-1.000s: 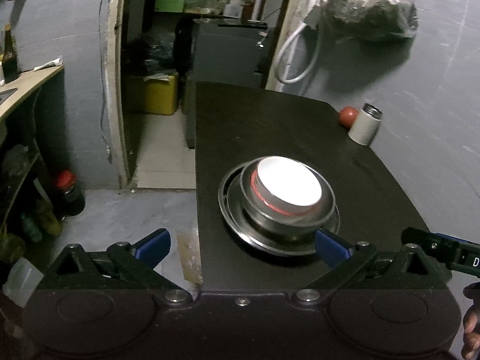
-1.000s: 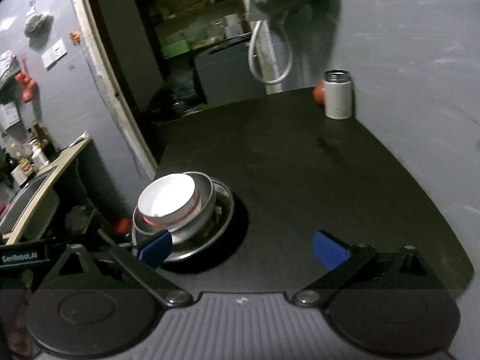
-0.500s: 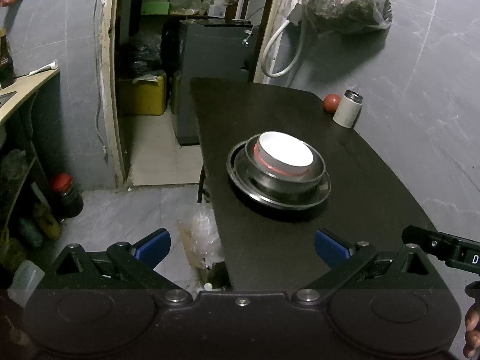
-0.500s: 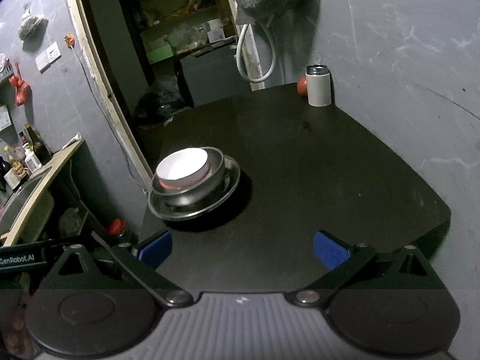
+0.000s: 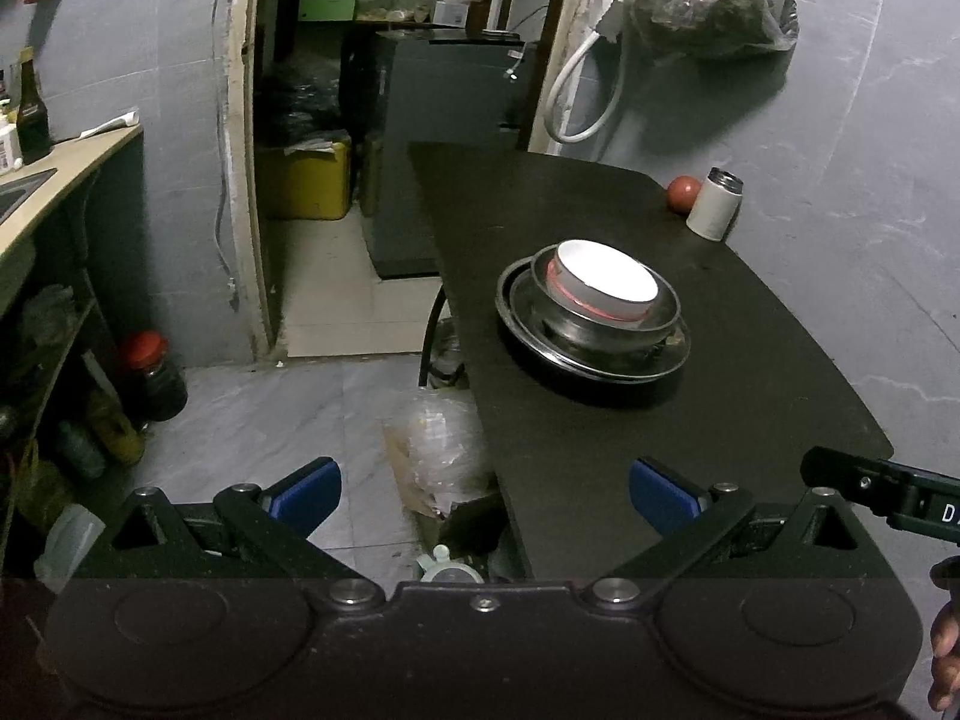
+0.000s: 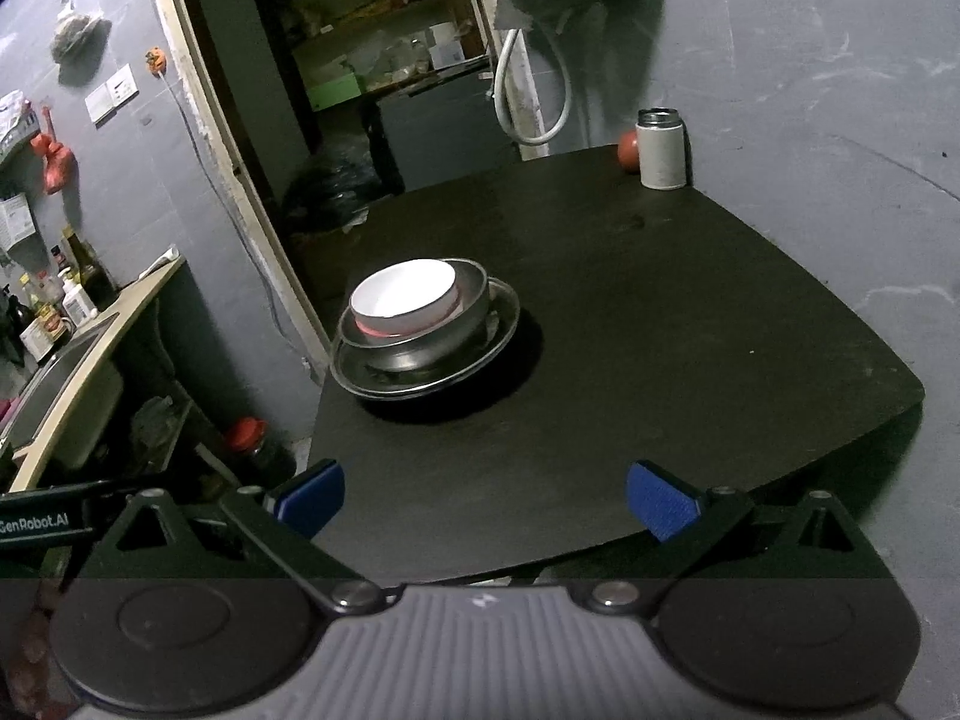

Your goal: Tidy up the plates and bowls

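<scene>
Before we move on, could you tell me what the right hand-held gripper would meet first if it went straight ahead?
Probably the bare black table: the open right hand-held gripper points right of the stacked dishes, though depth is unclear.

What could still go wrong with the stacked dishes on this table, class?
1. The stack sits close to the black table's left edge; a nudge might tip the steel plate off.
2. The white bowl rides high inside the steel bowl and could wobble if bumped.
3. Both the left gripper and the right gripper are open and empty, so nothing steadies the stack.
</scene>
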Demonstrator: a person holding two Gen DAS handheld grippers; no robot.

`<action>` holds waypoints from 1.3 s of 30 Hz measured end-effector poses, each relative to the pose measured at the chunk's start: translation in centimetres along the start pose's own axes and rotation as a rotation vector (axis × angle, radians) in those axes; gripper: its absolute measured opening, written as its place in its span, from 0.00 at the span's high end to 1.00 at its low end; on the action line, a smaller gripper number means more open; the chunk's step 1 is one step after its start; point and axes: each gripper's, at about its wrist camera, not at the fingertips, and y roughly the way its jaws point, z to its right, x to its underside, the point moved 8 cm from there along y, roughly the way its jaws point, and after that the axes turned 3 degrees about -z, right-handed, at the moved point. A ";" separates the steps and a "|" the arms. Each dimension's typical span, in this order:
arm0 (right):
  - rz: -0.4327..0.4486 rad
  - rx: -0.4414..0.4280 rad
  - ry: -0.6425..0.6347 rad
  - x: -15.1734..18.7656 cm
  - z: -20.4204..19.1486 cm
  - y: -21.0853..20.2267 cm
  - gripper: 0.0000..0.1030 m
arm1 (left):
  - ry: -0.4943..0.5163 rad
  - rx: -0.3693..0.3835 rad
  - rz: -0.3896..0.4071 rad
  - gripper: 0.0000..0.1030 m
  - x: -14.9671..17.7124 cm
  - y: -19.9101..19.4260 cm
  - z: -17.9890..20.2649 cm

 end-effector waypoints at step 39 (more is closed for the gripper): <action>0.014 0.015 0.012 0.1 0.1 -0.1 0.00 | 0.021 0.019 0.000 0.01 -0.6 0.4 0.1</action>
